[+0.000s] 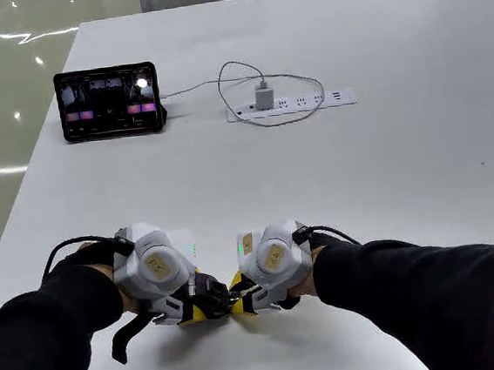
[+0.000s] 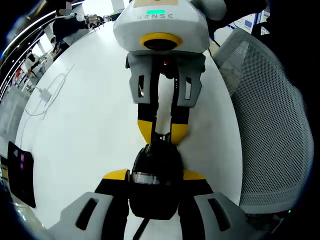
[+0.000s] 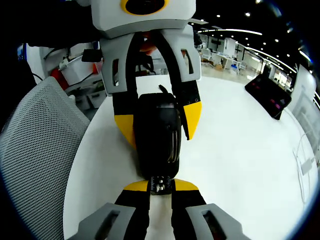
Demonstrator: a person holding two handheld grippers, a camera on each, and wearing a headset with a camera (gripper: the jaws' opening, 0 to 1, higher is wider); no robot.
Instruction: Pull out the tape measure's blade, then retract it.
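Bottom centre of head view: L gripper [image 1: 201,300] clamped on body of black tape measure [image 1: 212,293]. R gripper [image 1: 240,295] meets it tip to tip, jaws pinched on the hook [image 3: 160,184], which sits right at the case mouth. Further back on table [image 1: 386,172], upper left: tablet [image 1: 109,102], screen lit. Upper centre: power strip [image 1: 309,101] w/ charger [image 1: 264,96].

A tablet [image 1: 108,101] stands near a power strip [image 1: 292,103] on the white table [image 1: 404,179].
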